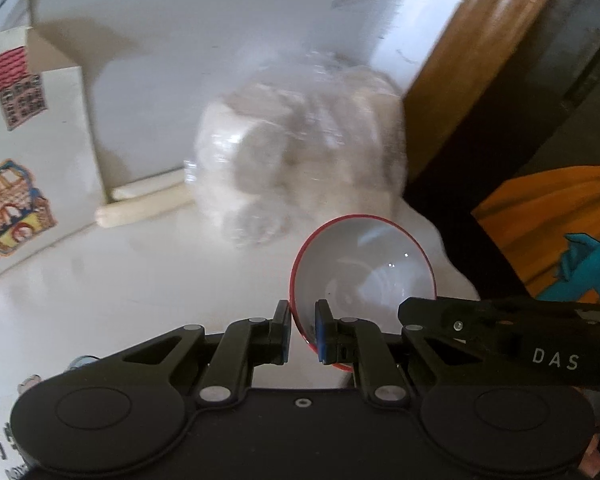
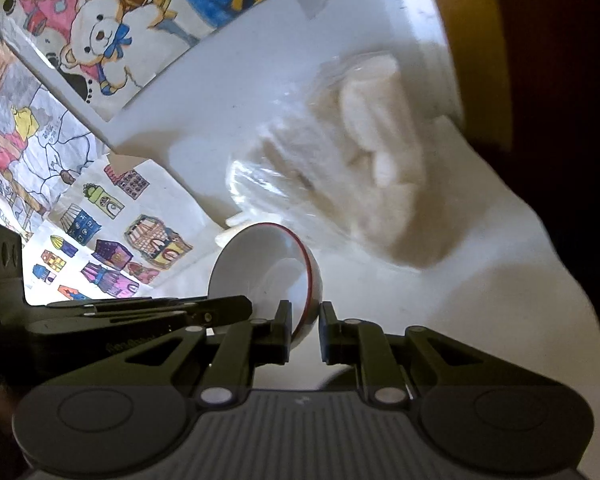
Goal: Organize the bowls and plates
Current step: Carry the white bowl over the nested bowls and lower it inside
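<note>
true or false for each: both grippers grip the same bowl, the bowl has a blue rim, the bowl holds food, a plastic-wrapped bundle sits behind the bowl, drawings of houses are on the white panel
1. Both the left gripper and the right gripper clamp the bowl. True.
2. The bowl has a blue rim. False: its rim is red.
3. The bowl holds food. False: its white inside is empty.
4. A plastic-wrapped bundle sits behind the bowl. True.
5. Drawings of houses are on the white panel. True.
</note>
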A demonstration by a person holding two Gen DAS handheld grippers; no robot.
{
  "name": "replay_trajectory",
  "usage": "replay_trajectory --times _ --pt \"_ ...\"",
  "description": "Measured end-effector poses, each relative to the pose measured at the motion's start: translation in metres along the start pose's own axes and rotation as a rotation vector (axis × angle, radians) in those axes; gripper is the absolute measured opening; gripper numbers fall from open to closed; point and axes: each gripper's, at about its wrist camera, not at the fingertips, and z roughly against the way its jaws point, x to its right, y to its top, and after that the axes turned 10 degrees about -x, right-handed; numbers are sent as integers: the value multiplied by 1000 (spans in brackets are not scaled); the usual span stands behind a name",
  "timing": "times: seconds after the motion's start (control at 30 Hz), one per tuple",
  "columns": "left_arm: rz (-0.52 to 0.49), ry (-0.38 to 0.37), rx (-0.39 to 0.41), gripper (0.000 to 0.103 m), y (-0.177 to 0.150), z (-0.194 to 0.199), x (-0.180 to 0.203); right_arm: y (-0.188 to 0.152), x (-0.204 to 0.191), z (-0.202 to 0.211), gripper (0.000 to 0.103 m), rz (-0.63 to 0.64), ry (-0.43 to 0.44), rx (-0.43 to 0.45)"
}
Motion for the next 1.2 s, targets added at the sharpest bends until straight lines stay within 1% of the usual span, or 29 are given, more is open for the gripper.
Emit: replay_trajectory --times 0.17,0.3,0.6,0.8,1.2 --pt "-36 -28 -20 13 -6 -5 19 -16 16 16 15 -24 -17 -1" --pt "-51 -48 -57 13 -16 -12 31 -31 28 25 15 -47 -30 -17" --pt "-58 -61 -142 13 -40 -28 42 -57 42 34 15 -97 -35 -56" --pt "-52 -64 -181 14 -52 -35 45 -66 47 37 15 -116 -33 -78" --pt "-55 -76 -233 14 -60 -48 54 -76 54 40 15 -138 -50 -118"
